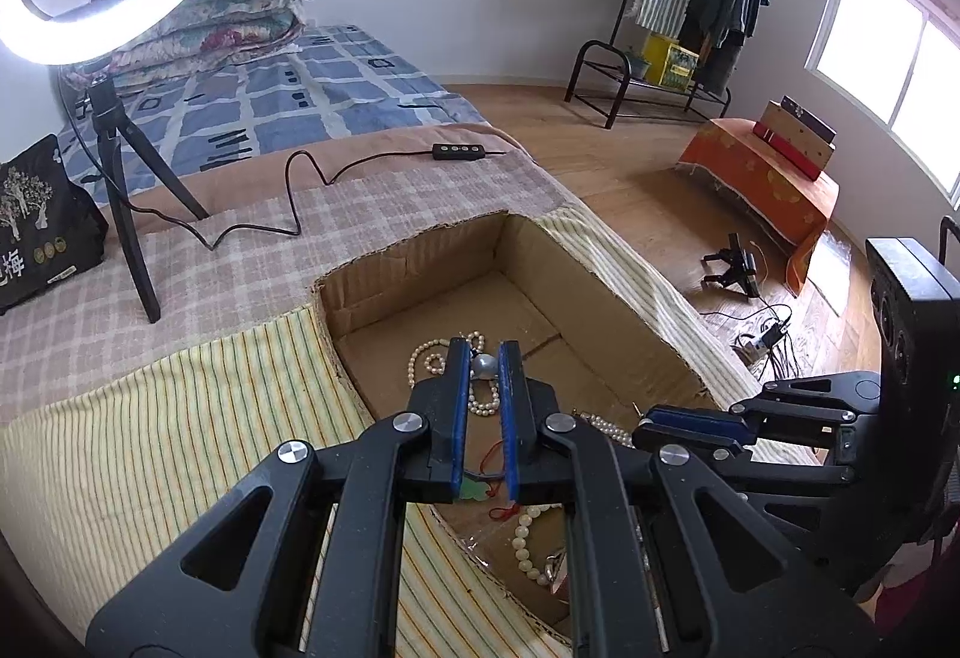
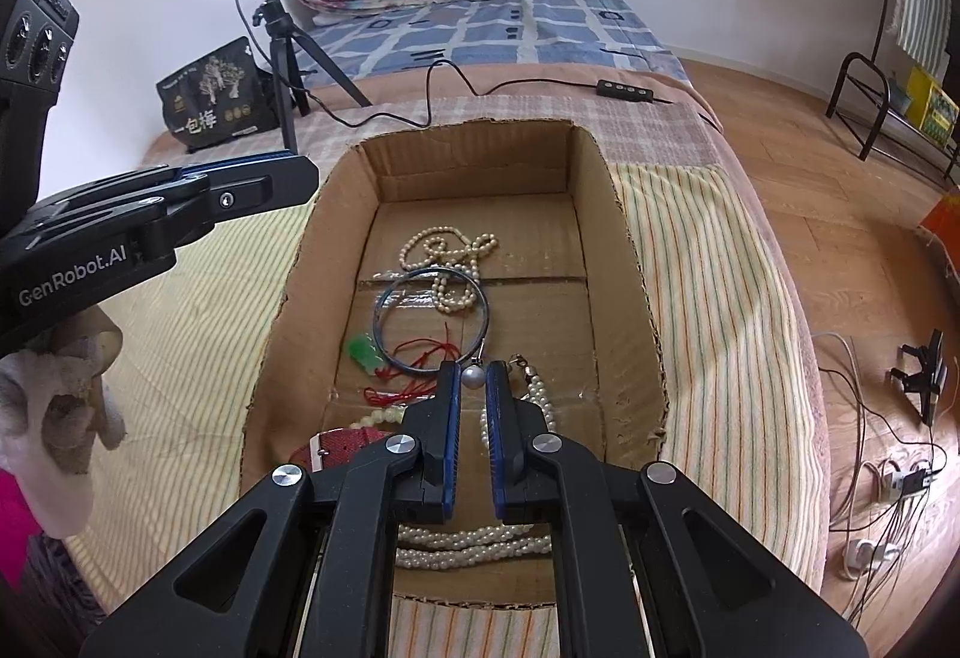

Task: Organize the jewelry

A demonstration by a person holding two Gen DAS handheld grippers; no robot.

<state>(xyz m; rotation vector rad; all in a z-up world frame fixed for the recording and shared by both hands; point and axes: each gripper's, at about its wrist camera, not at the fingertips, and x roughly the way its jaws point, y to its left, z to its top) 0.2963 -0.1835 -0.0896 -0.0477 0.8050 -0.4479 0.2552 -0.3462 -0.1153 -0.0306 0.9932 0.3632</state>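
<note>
The left gripper (image 1: pixel 485 352) hangs over the cardboard box (image 2: pixel 630 262) on the bed, fingers clenched and empty. The jewelry (image 2: pixel 447 262) lies inside the box. The right gripper (image 2: pixel 473 371) is also clenched, empty, above a grey bead (image 2: pixel 472 377).

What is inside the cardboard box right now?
Inside the cardboard box: pearl strands, a blue hoop, a green pendant on red cord. The right gripper covers part of the floor.

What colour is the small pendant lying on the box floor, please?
Green pendant; the right wrist view shows it best.
</note>
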